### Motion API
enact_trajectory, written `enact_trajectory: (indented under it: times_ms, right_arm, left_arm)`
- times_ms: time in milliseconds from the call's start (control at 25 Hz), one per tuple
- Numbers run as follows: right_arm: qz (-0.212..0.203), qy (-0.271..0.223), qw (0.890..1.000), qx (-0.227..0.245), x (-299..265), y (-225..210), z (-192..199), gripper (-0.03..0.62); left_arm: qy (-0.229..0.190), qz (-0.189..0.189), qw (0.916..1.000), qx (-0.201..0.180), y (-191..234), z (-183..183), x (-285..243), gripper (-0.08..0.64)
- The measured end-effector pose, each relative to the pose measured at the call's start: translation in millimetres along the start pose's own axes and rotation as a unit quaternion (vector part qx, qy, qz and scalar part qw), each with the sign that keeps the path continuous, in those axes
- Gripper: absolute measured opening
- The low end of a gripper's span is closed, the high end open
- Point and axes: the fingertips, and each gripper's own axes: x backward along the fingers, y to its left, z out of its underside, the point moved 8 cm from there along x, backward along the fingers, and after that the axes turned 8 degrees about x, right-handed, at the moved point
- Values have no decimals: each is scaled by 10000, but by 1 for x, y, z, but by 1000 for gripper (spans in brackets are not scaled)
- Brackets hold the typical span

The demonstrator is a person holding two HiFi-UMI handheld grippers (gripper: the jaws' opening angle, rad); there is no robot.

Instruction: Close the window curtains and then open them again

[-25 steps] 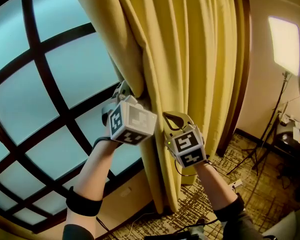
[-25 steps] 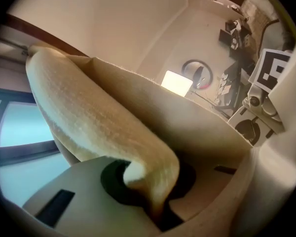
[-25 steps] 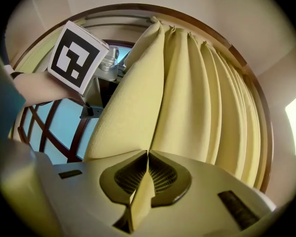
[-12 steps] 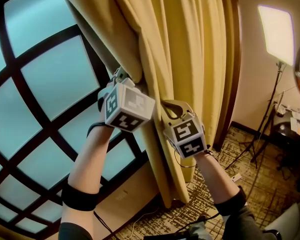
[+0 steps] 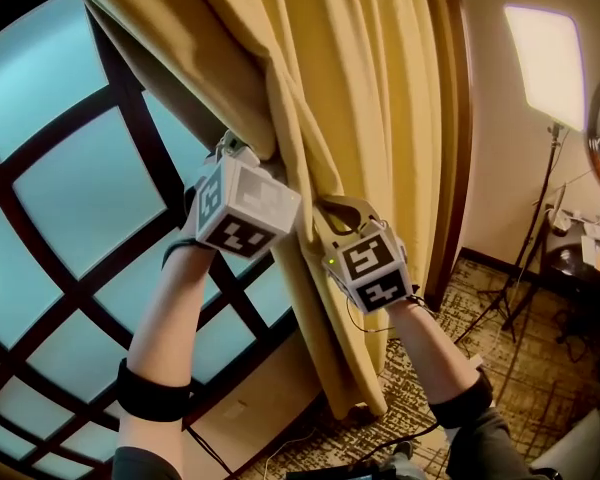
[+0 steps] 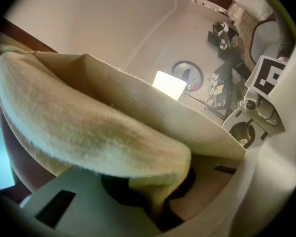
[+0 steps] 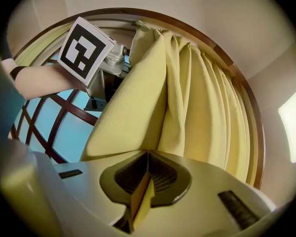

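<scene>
Beside the right edge of the window (image 5: 70,208), the yellow curtain (image 5: 380,108) is gathered in deep folds against a dark wooden post (image 5: 450,168). Its leading edge is drawn slantwise from the upper left corner of the head view down to the two grippers, so that most of the glass and its dark lattice bars lie uncovered to the left.

A thick fold of that edge is pinched by the left gripper (image 6: 157,201): its fingers (image 6: 89,201) are nearly together, and the cloth bulges out over them. A thinner strip of the same curtain is clamped by the right gripper (image 7: 144,179), whose fingers (image 7: 212,181) are closed to a narrow slit with the yellow cloth standing edge-on between them. The right gripper is held just beside the left one, lower and farther from the glass.

Below the grippers the curtain narrows and hangs free, and its hem is seen just above the patterned carpet (image 5: 540,398).

Open room is found on the window side, along the bare glass. To the right, past the post, only a strip of pale wall is left before a lit lamp panel (image 5: 545,63) on a thin stand (image 5: 540,228), whose legs are spread over the carpet.
</scene>
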Motion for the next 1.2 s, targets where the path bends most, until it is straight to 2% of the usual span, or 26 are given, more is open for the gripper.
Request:
enact_trajectory:
  times_ms: [240,360,560,760,1040,1200]
  right_arm:
    - [98,201,9997,97,-2,-40,11,20]
    - [193,341,9992,72,5,-56,21,20]
    - [287,396,9988,92,18,-90,39,25]
    - [157,336,9993,87,19,-117,45,20]
    - [-62,158,9998,76,16,-141,48,21]
    - [-120,170,9995,253,13,-148,57,14]
  left_arm:
    - [222,439,9979,-410,-22,-18,-56,14]
    - [234,556,9975,-377,-34,-24,-76,15]
    - [231,519,9976,-391,-41,-45,-107,17]
    - [278,478,9977,-385,-44,-67,-131,17]
    - [395,219,9988,-199,-43,-76,-147,17]
    - [411,184,9989,-146,-46,-74,-152,17]
